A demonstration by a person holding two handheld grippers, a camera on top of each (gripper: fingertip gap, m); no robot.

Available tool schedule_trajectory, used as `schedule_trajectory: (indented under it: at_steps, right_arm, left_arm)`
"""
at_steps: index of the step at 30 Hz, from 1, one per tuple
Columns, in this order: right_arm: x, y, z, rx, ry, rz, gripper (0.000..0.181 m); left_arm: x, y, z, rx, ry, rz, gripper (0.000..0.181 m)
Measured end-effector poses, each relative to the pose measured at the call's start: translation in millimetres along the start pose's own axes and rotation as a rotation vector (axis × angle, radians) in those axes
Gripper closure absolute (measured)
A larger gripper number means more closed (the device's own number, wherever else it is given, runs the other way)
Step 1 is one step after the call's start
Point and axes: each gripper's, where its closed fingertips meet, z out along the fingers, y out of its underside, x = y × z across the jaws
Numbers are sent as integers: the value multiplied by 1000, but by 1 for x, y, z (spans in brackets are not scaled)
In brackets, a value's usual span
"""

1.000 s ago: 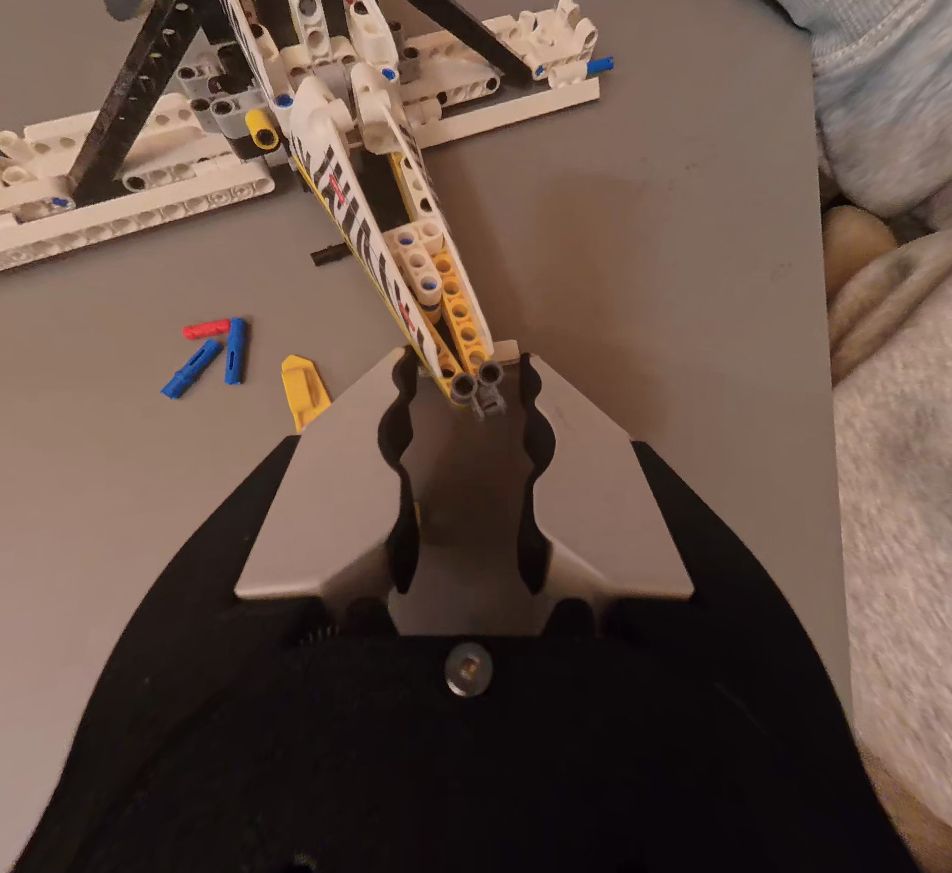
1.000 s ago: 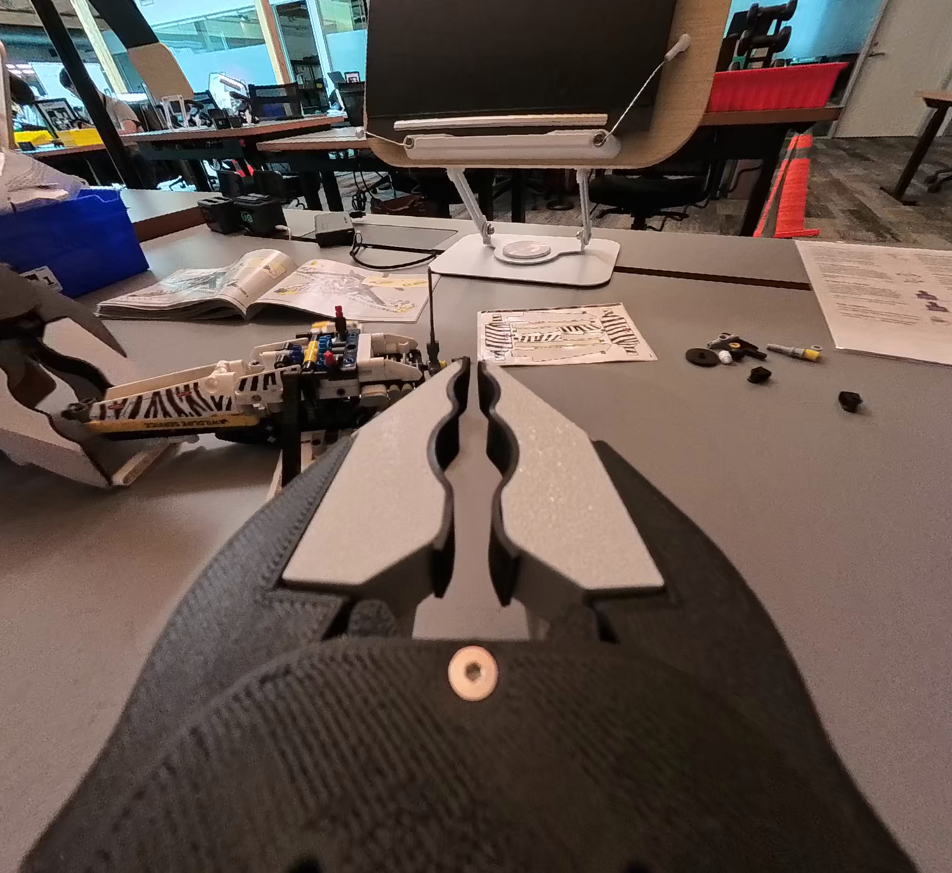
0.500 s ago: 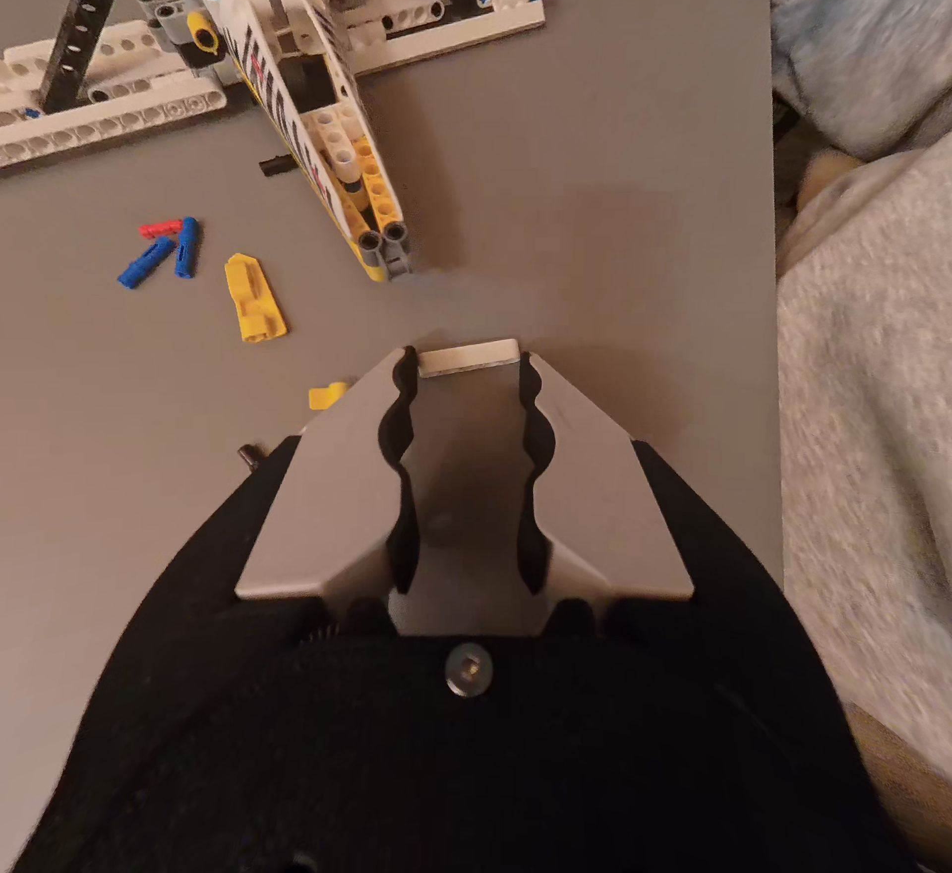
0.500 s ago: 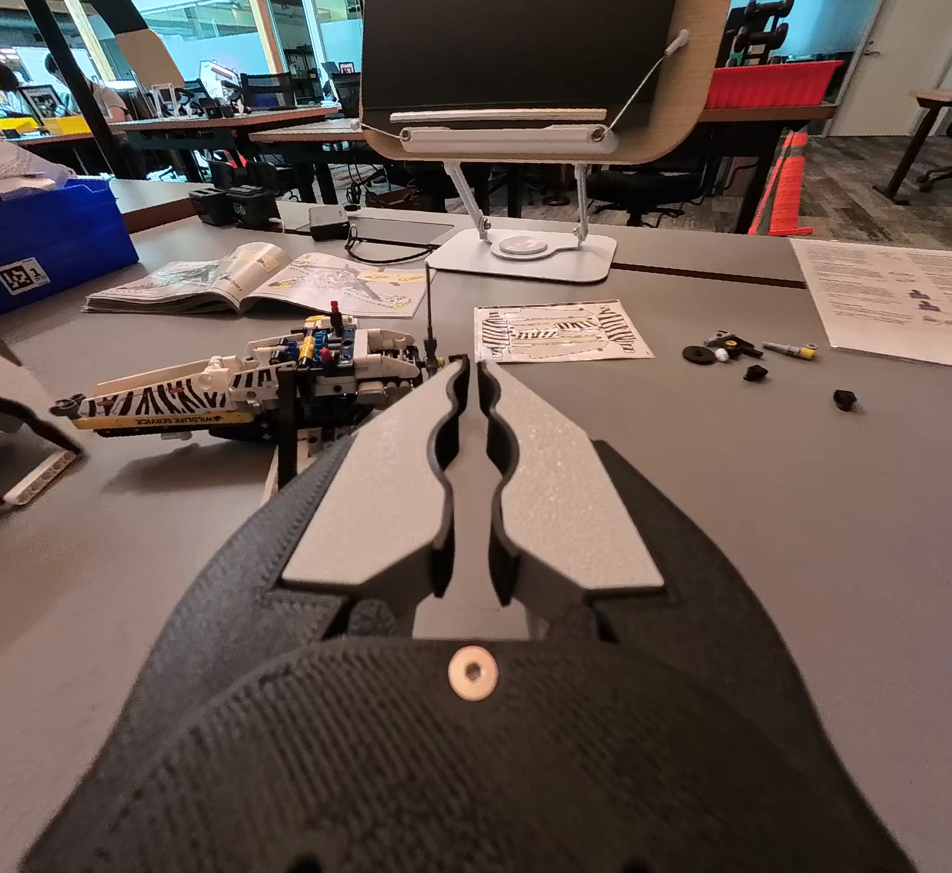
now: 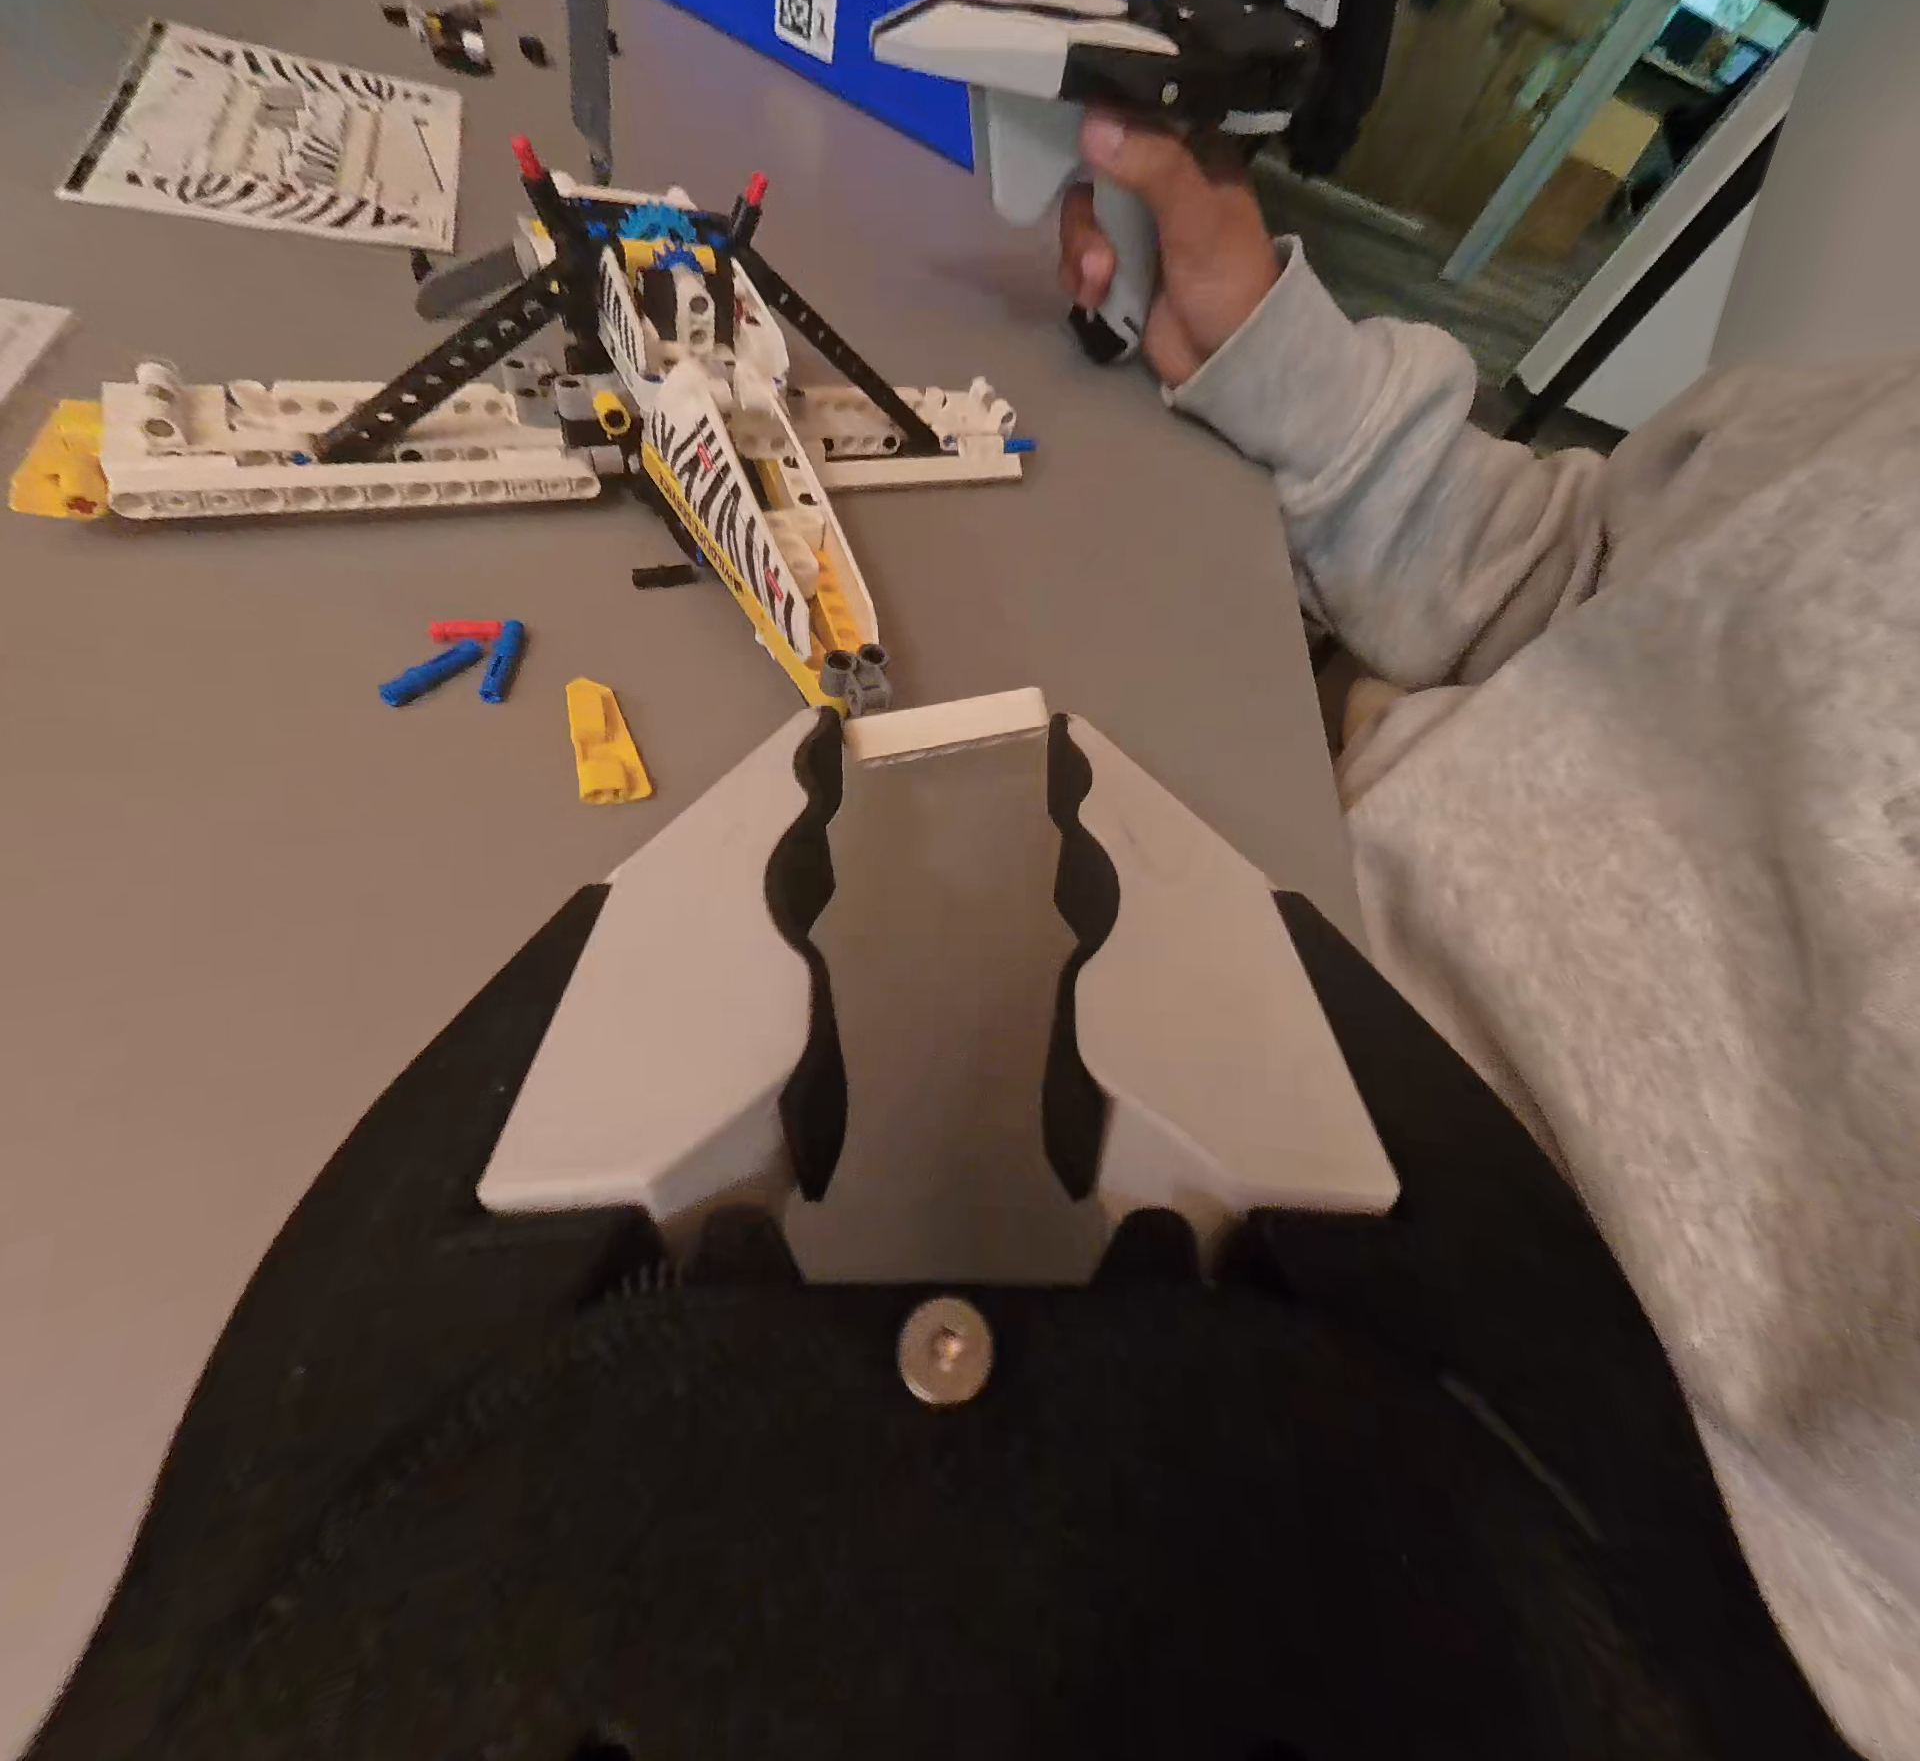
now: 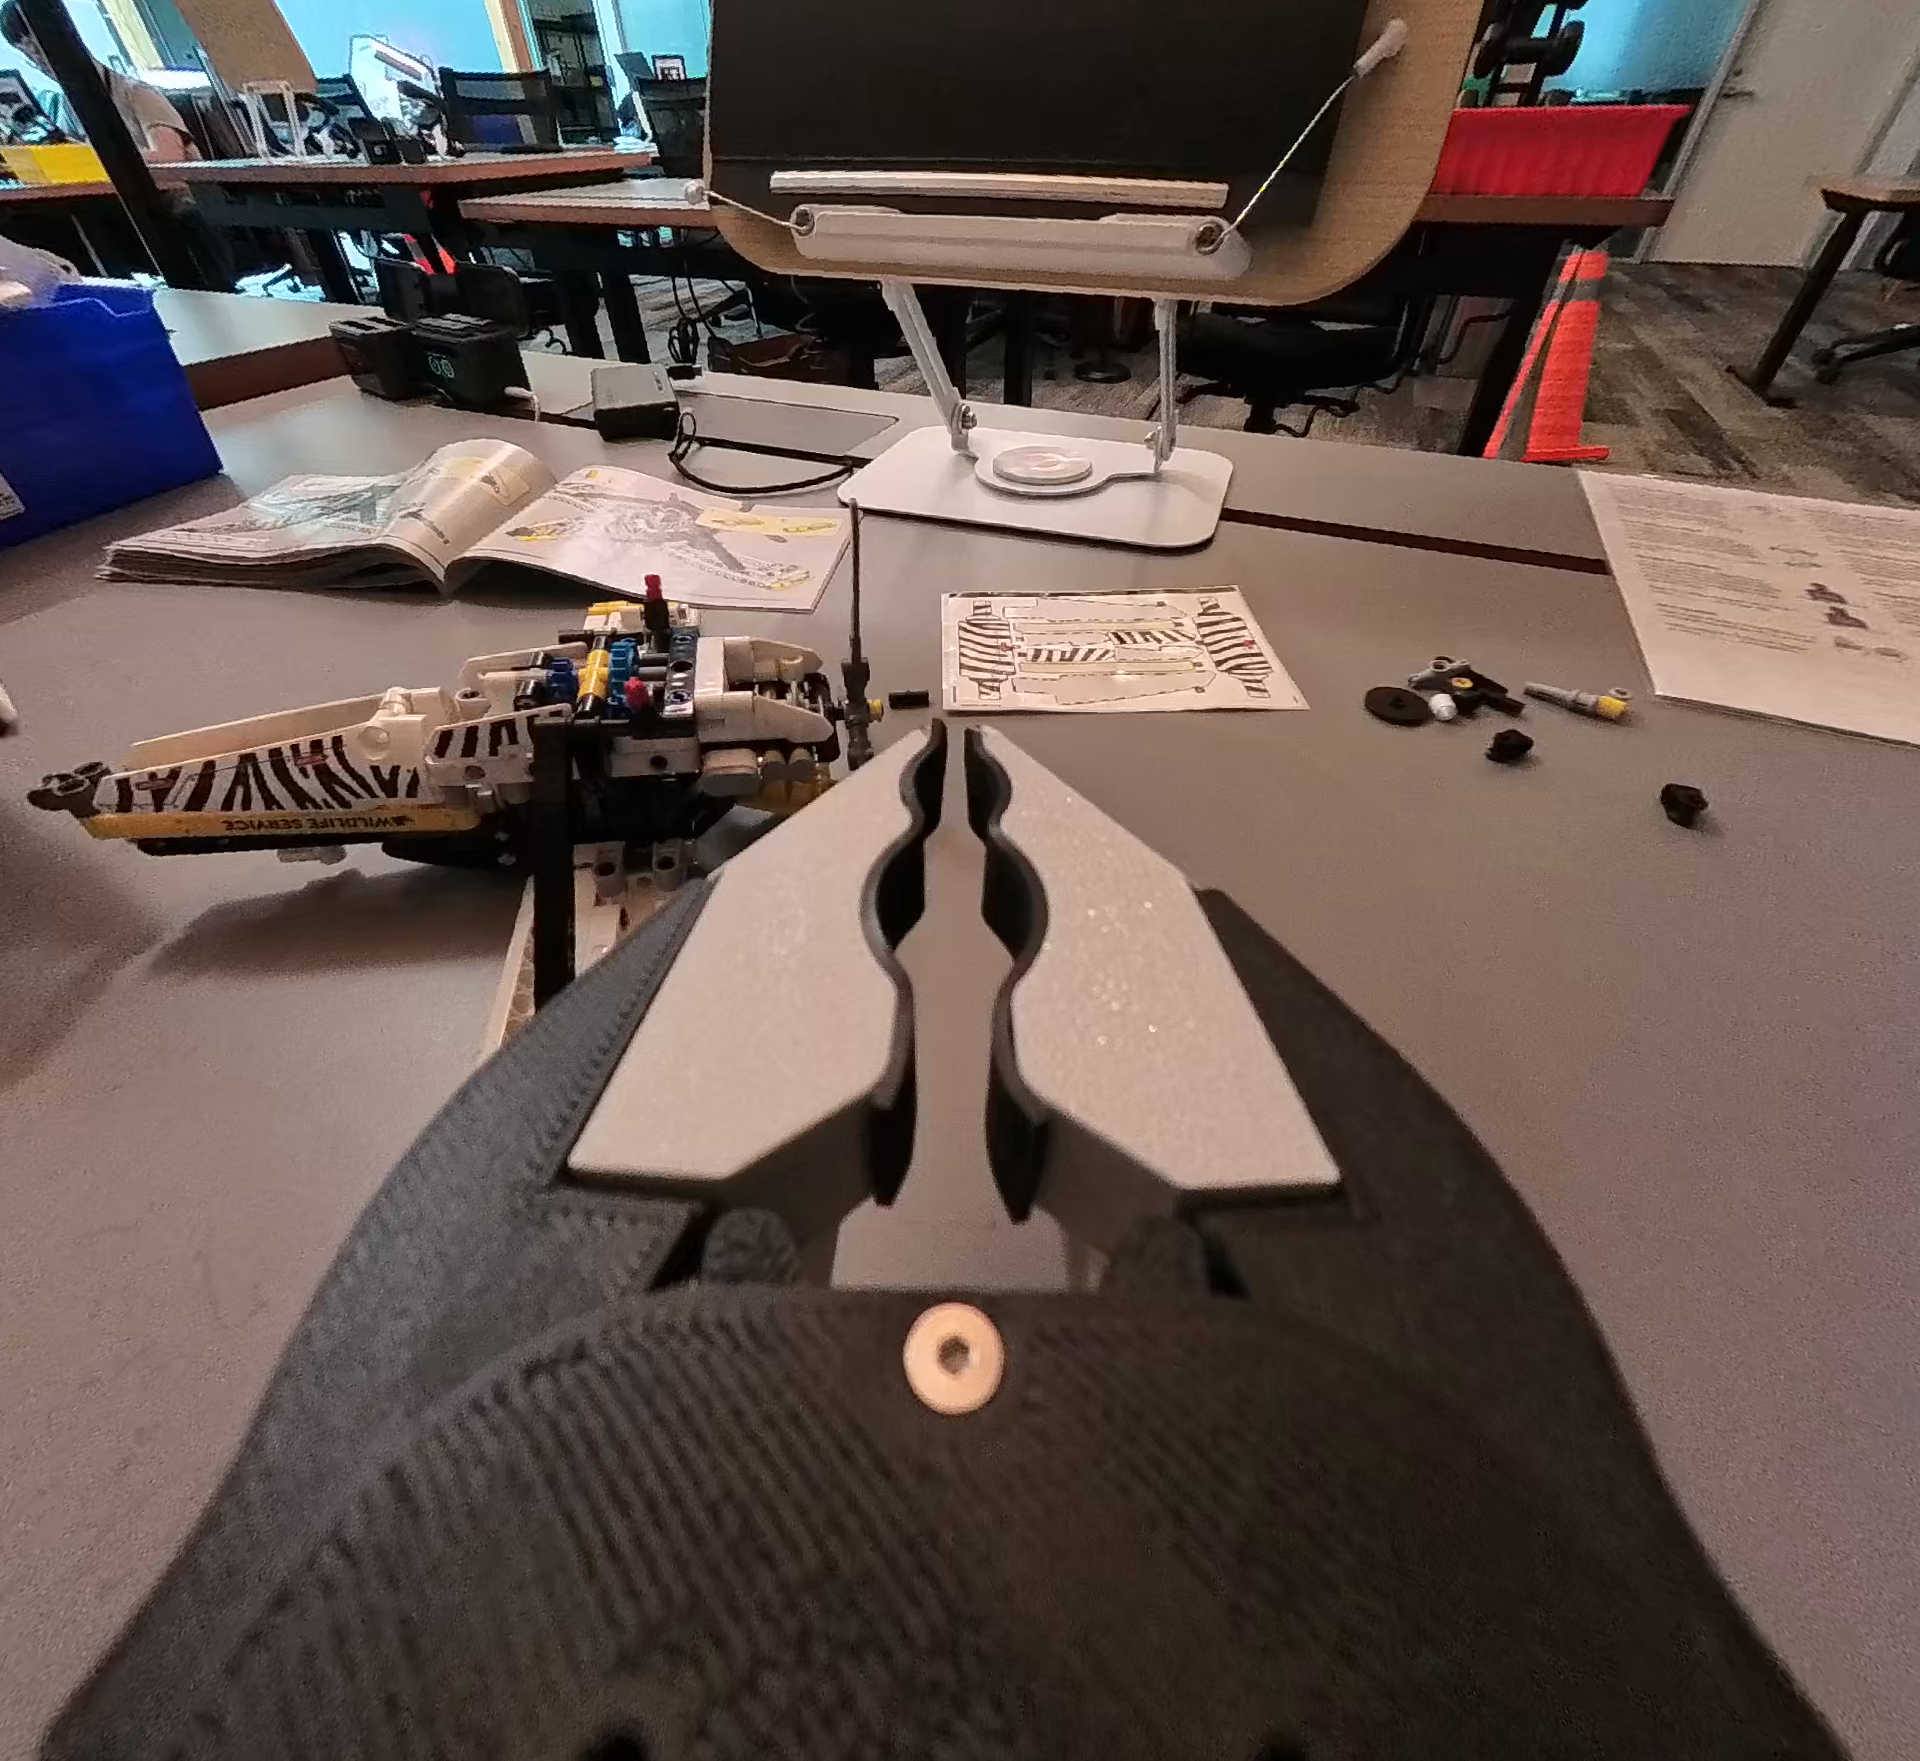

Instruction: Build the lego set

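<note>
Backed away and tipped up, the left gripper [image 5: 943,724] now hangs clear of the plane's tail that sat between its fingers a second ago. Its jaws stand wide apart with a white flat piece [image 5: 945,722] lying across the tips; whether they pinch it, I cannot tell. Just ahead, the lego plane [image 5: 665,381] rests on the grey table [image 5: 208,880]: zebra-striped white body, yellow underside, two black struts running to white wings, one yellow wingtip on the left wing. Count the loose bits beside the tail: two blue pins [image 5: 462,667], one red pin [image 5: 457,631], one yellow piece [image 5: 605,755], one short black pin [image 5: 665,576]. Farther right, the right gripper [image 5: 883,33] hovers above the table with its jaws nearly together, nothing between them. One sticker sheet [image 6: 1117,651] and one open instruction booklet [image 6: 468,527] lie beyond the model.
</note>
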Motion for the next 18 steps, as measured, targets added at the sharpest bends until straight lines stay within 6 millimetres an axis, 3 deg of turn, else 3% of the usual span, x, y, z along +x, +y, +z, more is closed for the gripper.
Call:
schedule_trajectory:
  at_steps: [6,10,18]
  right_arm:
    - [-2,-2,-1,13,-4,-22,180]
    - [-2,-2,-2,17,-4,-20,180]
    - [-1,-5,-4,35,-7,-9,180]
  left_arm:
    - [8,3,3,-25,34,39,143]
    - [43,16,4,-93,237,63,144]
    - [38,44,21,-298,153,102,144]
